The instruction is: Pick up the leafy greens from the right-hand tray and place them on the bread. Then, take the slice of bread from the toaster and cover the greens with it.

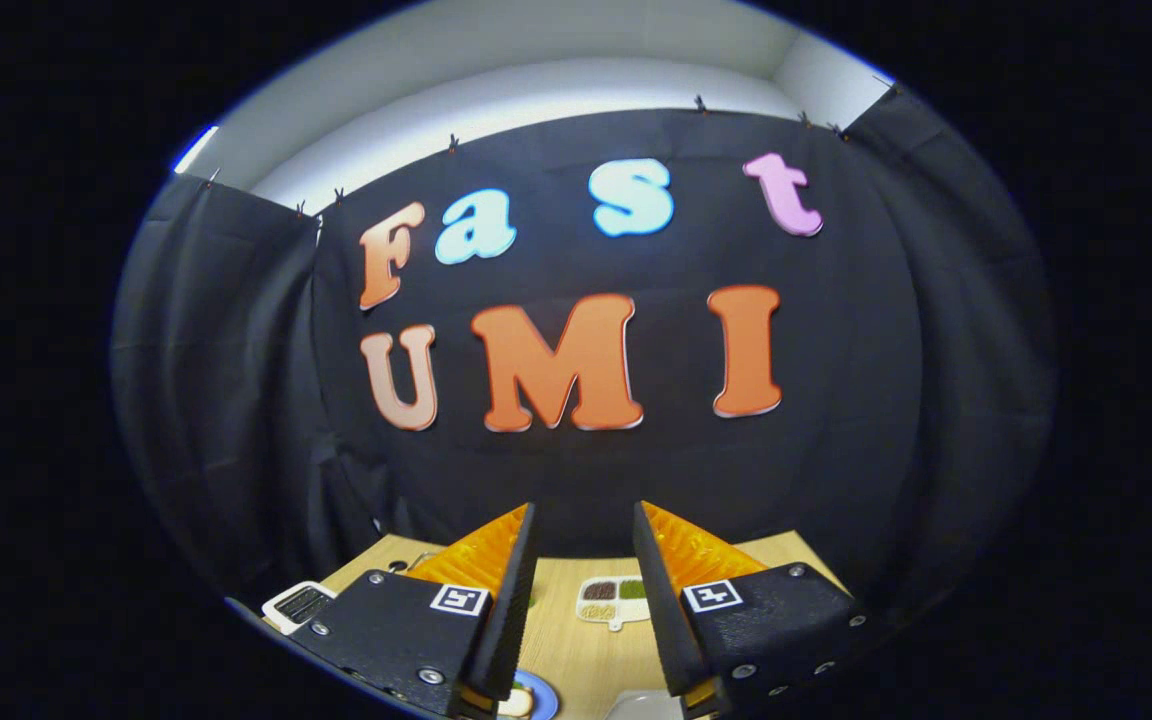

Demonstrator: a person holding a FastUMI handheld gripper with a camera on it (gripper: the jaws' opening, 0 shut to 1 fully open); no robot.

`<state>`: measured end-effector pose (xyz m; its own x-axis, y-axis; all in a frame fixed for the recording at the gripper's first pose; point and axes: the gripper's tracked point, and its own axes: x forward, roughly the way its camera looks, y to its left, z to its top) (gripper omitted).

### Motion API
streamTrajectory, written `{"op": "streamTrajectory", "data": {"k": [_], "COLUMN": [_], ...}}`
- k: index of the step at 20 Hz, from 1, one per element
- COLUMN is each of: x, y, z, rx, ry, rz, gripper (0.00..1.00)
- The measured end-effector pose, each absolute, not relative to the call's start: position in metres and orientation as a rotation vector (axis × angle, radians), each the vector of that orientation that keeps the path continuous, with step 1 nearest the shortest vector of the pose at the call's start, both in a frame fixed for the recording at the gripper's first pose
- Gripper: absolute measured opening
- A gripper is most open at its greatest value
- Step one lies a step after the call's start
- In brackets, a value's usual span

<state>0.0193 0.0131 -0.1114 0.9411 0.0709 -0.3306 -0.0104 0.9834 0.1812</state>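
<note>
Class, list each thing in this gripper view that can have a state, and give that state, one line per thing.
gripper: open, fingers apart with nothing between them, held above the table.
divided tray: flat on the wooden table beyond the fingers, its compartments filled.
toaster: standing on the table beside the left finger; contents of its slots too small to tell.
blue-rimmed plate: on the table below the fingers, mostly hidden.

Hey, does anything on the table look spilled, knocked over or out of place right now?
Nothing stands out. The tongs hang open and empty above the light wooden table. Beyond them the white compartment tray lies flat, and the white slotted toaster sits beside them. Both are too small to judge finely.
</note>
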Motion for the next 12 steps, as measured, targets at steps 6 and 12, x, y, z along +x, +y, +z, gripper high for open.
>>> {"op": "streamTrajectory", "data": {"k": [6,12], "x": [0.013,0.007], "y": [-0.027,-0.039], "z": [-0.037,-0.026], "rx": [0.085,0.05], "ry": [0.146,0.104], "rz": [-0.024,-0.036], "gripper": [0.8,0.97]}}
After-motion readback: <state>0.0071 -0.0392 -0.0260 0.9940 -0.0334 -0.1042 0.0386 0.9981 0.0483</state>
